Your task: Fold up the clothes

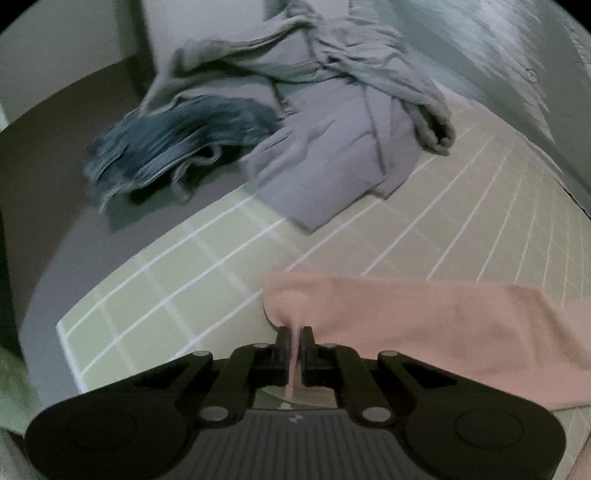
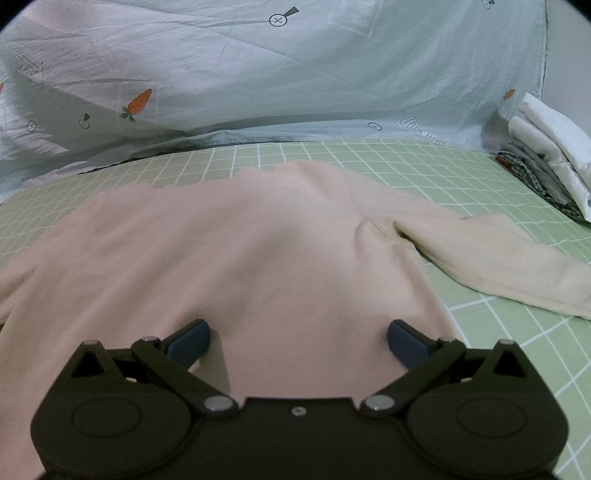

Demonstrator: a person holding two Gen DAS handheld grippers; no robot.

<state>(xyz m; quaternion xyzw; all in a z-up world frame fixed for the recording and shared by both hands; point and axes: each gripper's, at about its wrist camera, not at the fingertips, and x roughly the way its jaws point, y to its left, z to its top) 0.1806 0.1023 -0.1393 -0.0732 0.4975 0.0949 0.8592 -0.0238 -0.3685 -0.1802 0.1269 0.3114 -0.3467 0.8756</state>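
Green mat with a white grid covers the working surface. Behind it, a pale blue-green sheet printed with carrots and small signs, creased, rising like a backdrop. In the left wrist view the mat's edge gives way to a grey surface; beyond, a pale wall in dim, even light.

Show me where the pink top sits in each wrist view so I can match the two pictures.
Left wrist view: the pink top fills the lower right, one corner pinched in the shut left tongs.
Right wrist view: it spreads across the centre and left, a sleeve running to the right edge, the open right tongs over its near hem.
Shared landmark: the green grid sheet under the top.
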